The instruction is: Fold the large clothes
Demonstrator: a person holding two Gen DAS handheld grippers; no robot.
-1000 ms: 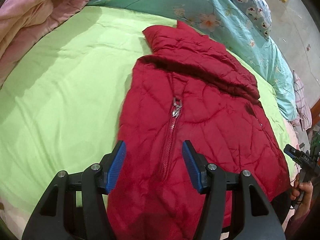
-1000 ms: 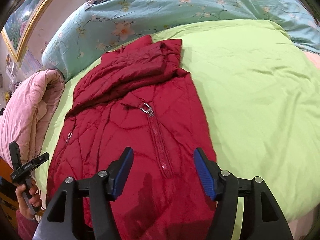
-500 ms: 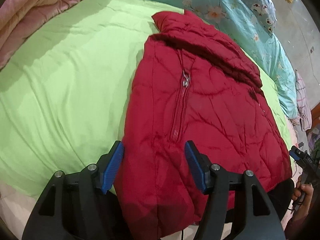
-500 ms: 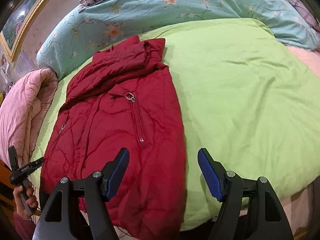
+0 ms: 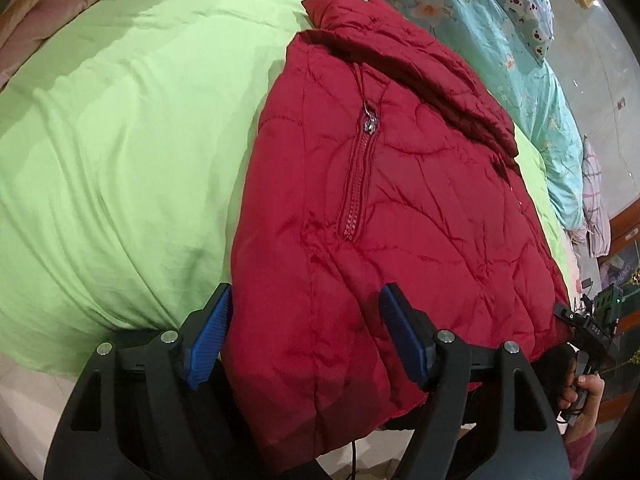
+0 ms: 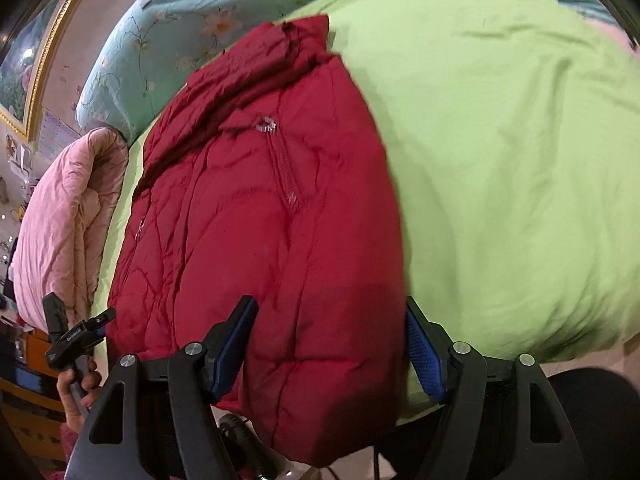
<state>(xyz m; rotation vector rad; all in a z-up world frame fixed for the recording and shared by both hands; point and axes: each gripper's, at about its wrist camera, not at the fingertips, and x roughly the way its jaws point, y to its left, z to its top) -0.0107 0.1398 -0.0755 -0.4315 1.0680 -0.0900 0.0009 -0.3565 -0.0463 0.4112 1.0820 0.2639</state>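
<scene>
Red quilted puffer jacket [image 5: 400, 208] with a zipped front lies flat on the bed's lime-green sheet [image 5: 120, 140], its collar end toward the turquoise floral duvet [image 5: 520, 68] and its hem draping over the bed's near edge. Left gripper [image 5: 306, 336] and right gripper [image 6: 330, 350] each hover at that hem, jaws spread wide with the blue pads either side of the fabric, not pinching it. A rolled pink quilt [image 6: 64, 220] sits beside the jacket.
</scene>
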